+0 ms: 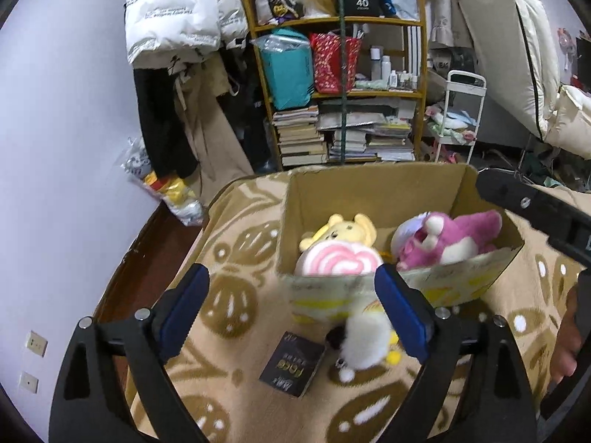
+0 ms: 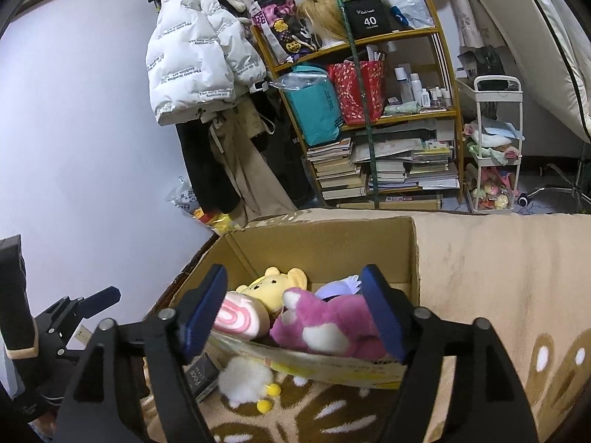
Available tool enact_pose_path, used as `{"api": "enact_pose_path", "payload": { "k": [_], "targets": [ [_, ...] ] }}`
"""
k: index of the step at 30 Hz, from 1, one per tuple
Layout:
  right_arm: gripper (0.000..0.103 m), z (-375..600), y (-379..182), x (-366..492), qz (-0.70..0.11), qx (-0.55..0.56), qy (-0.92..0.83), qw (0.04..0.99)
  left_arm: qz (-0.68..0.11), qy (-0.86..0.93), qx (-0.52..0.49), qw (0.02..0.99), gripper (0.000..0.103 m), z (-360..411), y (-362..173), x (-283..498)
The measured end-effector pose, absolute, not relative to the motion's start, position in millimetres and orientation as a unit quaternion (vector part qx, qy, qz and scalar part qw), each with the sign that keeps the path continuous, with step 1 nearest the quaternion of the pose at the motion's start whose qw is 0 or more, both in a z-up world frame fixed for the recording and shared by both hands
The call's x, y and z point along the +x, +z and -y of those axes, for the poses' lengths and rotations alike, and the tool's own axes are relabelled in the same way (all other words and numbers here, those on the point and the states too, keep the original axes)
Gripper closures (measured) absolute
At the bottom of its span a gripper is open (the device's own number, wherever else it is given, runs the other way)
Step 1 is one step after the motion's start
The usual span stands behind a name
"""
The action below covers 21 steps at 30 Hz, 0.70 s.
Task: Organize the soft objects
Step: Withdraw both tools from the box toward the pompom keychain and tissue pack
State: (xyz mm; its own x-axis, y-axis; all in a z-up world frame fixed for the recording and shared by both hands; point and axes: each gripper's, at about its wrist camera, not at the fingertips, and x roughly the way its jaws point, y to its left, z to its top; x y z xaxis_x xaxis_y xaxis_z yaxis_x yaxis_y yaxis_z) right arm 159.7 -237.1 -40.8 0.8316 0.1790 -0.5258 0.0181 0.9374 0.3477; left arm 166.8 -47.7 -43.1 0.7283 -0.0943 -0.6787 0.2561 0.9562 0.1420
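Cardboard box (image 1: 373, 192) sits at centre frame on a patterned beige blanket (image 1: 236, 243), holding three soft toys: a yellow bear (image 1: 343, 230), a pink swirl cushion (image 1: 338, 260) and a magenta plush (image 1: 454, 238). One white fluffy toy (image 1: 365, 343) lies outside, on the blanket against the near wall of the box, beside a small dark booklet (image 1: 293, 363).

Left tongs (image 1: 291, 313) stand spread wide, nothing between the pads; the white toy sits just beside the right-hand pad. Right tongs (image 2: 295, 312) are likewise spread, hovering over the magenta plush without pinching it.

Risks: closing the left tongs from this offset could catch only the toy's fur, letting it slip on the lift. The booklet lies near and could be nudged or taken up with it. The sagging near wall could snag the toy on entry.

Left wrist view shows the toy's position against its own tongs and a hand at the right edge. Right wrist view alone shows the toy's yellow feet and the left device at lower left.
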Motion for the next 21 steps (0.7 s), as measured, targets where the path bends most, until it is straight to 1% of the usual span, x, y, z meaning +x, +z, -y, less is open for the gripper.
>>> {"api": "enact_pose_path", "payload": {
  "k": [4,6,7,10,21],
  "targets": [
    [0.011,232,-40,147,-0.287,0.177,0.038,0.941,-0.373,-0.095,0.105,0.917,0.012,33,-41,158],
    [0.003,228,-38,142,-0.289,0.176,0.043,0.94,-0.378,-0.093,0.11,0.915,0.012,28,-37,153],
    [0.001,226,-37,139,-0.288,0.176,0.044,0.94,-0.376,-0.088,0.118,0.915,0.012,26,-34,149],
    [0.0,217,-34,132,-0.288,0.17,0.035,0.942,-0.374,-0.08,0.132,0.915,0.012,21,-28,140],
    [0.0,192,-40,117,-0.325,0.163,0.061,0.93,-0.382,-0.069,0.154,0.909,0.012,4,-15,118]
  ]
}}
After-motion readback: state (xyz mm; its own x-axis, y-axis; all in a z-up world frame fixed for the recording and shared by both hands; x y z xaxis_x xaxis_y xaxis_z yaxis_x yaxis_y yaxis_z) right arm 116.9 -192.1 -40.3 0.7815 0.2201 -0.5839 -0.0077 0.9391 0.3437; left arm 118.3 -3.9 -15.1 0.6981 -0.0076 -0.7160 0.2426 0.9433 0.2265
